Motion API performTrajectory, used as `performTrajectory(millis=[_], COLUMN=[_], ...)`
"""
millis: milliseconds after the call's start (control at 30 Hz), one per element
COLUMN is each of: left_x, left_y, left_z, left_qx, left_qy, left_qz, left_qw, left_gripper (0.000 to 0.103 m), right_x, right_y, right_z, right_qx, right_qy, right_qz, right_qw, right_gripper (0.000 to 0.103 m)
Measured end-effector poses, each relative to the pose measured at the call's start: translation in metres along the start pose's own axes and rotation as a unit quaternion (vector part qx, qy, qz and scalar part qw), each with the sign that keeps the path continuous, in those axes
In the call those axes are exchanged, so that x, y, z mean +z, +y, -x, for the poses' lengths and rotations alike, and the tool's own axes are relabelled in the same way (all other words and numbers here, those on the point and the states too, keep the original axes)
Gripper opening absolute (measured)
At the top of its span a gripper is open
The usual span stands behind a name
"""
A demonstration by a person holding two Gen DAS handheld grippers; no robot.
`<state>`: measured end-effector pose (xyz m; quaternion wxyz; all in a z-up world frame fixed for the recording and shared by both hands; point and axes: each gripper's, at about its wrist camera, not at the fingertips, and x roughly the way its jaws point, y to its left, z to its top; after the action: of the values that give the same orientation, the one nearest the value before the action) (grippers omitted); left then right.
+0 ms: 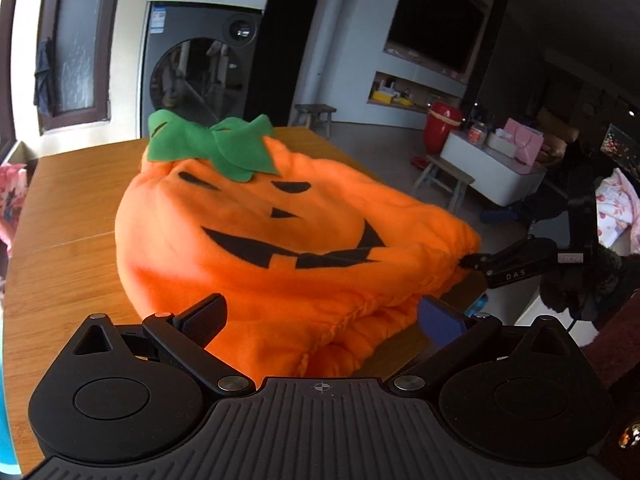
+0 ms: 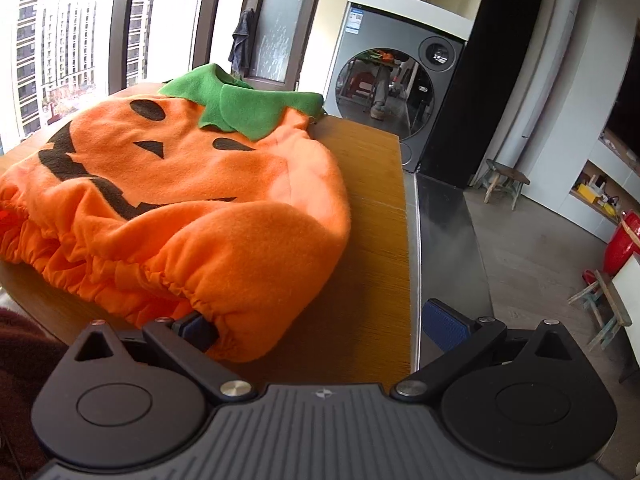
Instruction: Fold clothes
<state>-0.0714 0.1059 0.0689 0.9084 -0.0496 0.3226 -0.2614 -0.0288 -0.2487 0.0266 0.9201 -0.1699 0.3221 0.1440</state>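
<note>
Orange fleece costume (image 1: pixel 280 248) lies on the table (image 1: pixel 76 200), green collar (image 1: pixel 208 148) at the far end. Left gripper (image 1: pixel 320 320) is spread wide around the near hem. Right gripper (image 2: pixel 324 326) is spread too, its left finger (image 2: pixel 196 330) touching the hem.

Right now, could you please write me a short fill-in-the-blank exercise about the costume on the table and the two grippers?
1. The pumpkin costume lies on a ____ table.
2. The collar at the top of the costume is coloured ____.
3. The left gripper has its jaws ____ around the costume's gathered hem.
4. Behind the table stands a grey ____ with a round door.

Missing words: wooden; green; open; washing machine
</note>
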Motion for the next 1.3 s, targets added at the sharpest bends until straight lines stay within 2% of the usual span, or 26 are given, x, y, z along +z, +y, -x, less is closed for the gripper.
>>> performTrajectory(millis=[33, 167, 267, 333, 433, 600, 767, 833, 867, 933, 967, 1100, 1300], left_x=[0.007, 0.056, 0.084, 0.089, 0.089, 0.087, 0.079, 0.075, 0.074, 0.073, 0.072, 0.07, 0.065], left_y=[-0.001, 0.001, 0.019, 0.036, 0.058, 0.07, 0.074, 0.074, 0.074, 0.075, 0.075, 0.074, 0.078], left_z=[-0.001, -0.036, -0.09, -0.126, -0.165, -0.189, -0.207, -0.208, -0.208, -0.209, -0.21, -0.213, -0.208], left_qx=[-0.012, -0.007, 0.032, 0.05, 0.084, 0.138, 0.151, 0.149, 0.146, 0.14, 0.138, 0.14, 0.125], left_qy=[-0.016, -0.055, -0.009, 0.023, 0.059, 0.072, 0.092, 0.087, 0.085, 0.083, 0.081, 0.076, 0.054], left_qz=[0.009, 0.061, 0.102, 0.112, 0.121, 0.104, 0.075, 0.064, 0.061, 0.053, 0.05, 0.041, 0.042], left_qw=[0.9998, 0.9966, 0.9943, 0.9922, 0.9873, 0.9823, 0.9814, 0.983, 0.9838, 0.9851, 0.9857, 0.9864, 0.9899], left_gripper=[0.103, 0.103, 0.103, 0.103, 0.103, 0.103, 0.103, 0.103, 0.103, 0.103, 0.103, 0.103, 0.103], right_x=[0.001, 0.028, 0.064, 0.094, 0.143, 0.196, 0.201, 0.19, 0.183, 0.172, 0.17, 0.169, 0.187], right_y=[0.001, -0.008, -0.014, -0.028, -0.056, -0.06, -0.028, -0.021, -0.02, -0.019, -0.019, -0.02, -0.003], right_z=[0.005, 0.022, 0.029, 0.018, -0.032, -0.14, -0.231, -0.255, -0.265, -0.266, -0.266, -0.275, -0.289], right_qx=[0.02, 0.11, 0.154, 0.184, 0.243, 0.306, 0.211, 0.181, 0.178, 0.168, 0.168, 0.168, 0.148], right_qy=[-0.005, -0.052, -0.104, -0.119, -0.078, 0.0, 0.009, 0.022, 0.032, -0.008, -0.013, -0.017, 0.022], right_qz=[0.007, -0.036, -0.063, -0.106, -0.196, -0.246, -0.199, -0.195, -0.2, -0.184, -0.18, -0.187, -0.128], right_qw=[1.0, 0.992, 0.981, 0.97, 0.947, 0.92, 0.957, 0.964, 0.963, 0.969, 0.969, 0.968, 0.98], right_gripper=[0.103, 0.103, 0.103, 0.103, 0.103, 0.103, 0.103, 0.103, 0.103, 0.103, 0.103, 0.103, 0.103])
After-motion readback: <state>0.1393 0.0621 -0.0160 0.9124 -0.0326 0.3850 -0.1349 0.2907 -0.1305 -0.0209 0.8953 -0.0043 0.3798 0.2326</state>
